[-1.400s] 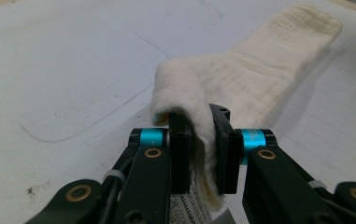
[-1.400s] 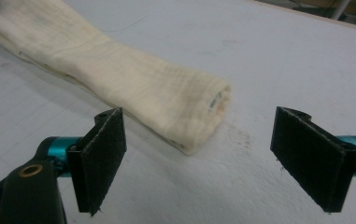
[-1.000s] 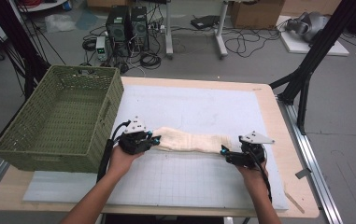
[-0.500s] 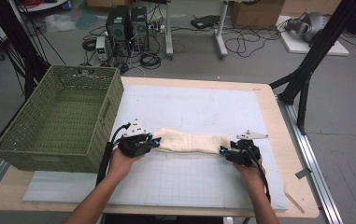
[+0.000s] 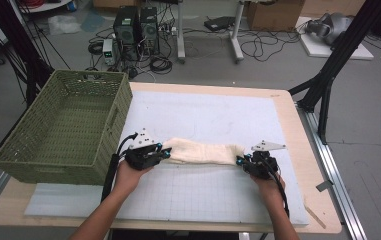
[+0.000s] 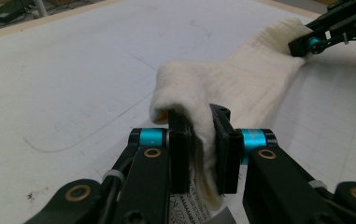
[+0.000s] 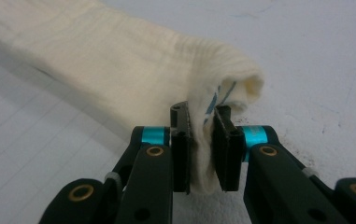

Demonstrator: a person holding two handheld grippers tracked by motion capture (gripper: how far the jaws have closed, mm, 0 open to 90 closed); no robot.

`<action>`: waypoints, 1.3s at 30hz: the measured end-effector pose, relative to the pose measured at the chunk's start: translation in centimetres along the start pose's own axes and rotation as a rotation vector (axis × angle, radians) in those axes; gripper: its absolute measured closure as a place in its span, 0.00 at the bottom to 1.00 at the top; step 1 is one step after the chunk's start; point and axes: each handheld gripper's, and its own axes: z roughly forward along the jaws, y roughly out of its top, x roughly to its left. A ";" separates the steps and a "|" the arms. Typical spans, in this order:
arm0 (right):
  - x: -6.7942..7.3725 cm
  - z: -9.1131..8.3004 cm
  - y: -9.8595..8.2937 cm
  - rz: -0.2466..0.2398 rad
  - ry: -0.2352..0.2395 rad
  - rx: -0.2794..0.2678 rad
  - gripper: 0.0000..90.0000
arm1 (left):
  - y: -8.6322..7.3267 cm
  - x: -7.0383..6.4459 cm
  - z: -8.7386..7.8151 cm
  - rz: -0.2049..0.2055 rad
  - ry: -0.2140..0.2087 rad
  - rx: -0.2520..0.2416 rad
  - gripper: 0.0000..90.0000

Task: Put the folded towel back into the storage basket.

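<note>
Cream knitted cloth (image 5: 204, 151), folded into a long band, lies across the middle of the white gridded mat (image 5: 213, 197) on the surface (image 5: 288, 107), stretched between two tools. Left hand-held gripper (image 5: 165, 153): jaws closed on the band's left end, which bunches up between the pads in the left gripper view (image 6: 199, 126). Right hand-held gripper (image 5: 240, 161): jaws closed on the right end, where a blue-striped inner layer (image 7: 215, 102) shows inside the fold in the right gripper view. Each pinch takes all layers of the fold, as far as can be judged.

Step in hand, as judged: both ends are gripped so that the band can be lifted or folded again. To do it well, both ends should rise together and level, with light tension along the cloth so the middle does not sag or unroll. The pinches should stay deep enough that no inner layer slips free; the right end shows little fabric beyond the pads, so this grip seems the likelier to fail. Pulling the two tools apart too hard would drag the knit out of shape.

Green woven basket (image 5: 28, 150): stands at the left edge of the surface, just beside the left tool, apart from the cloth. Its interior appears empty; the near wall hides part of the floor.
</note>
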 end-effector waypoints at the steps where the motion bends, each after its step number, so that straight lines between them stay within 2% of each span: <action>1: 0.0 0.0 0.0 0.000 0.000 0.000 0.88 | 0.0 -0.1 -0.2 0.000 0.002 -0.008 0.87; 2: 0.0 -0.2 0.1 -0.027 0.002 -0.013 0.88 | 0.0 -0.1 -0.4 0.004 0.001 -0.014 0.88; 6: 0.2 -0.6 0.2 -0.063 0.012 -0.042 0.88 | -0.1 -0.3 -1.3 0.009 0.000 -0.040 0.88; 8: 0.2 -0.7 0.3 -0.064 0.017 -0.053 0.88 | 0.0 -0.5 -1.8 0.012 -0.001 -0.058 0.88; 9: 0.3 -1.0 0.3 -0.074 0.026 -0.078 0.88 | 0.1 -0.6 -2.3 0.012 -0.004 -0.076 0.88; 16: 0.5 -2.0 0.8 -0.086 0.044 -0.152 0.89 | 0.4 -1.2 -4.1 0.024 -0.010 -0.127 0.88; 20: 0.6 -2.4 1.1 -0.103 0.056 -0.192 0.89 | 0.3 -1.2 -4.8 0.015 -0.010 -0.153 0.88; 28: 0.9 -2.7 1.8 -0.128 0.075 -0.230 0.89 | 0.1 -0.9 -5.9 0.020 -0.006 -0.164 0.88; 29: 1.1 -2.9 2.2 -0.143 0.074 -0.235 0.89 | 0.0 -0.8 -6.0 0.018 -0.004 -0.167 0.88; 39: 1.6 -3.0 3.9 -0.178 0.086 -0.296 0.89 | 0.5 -0.7 -7.8 0.010 0.014 -0.221 0.89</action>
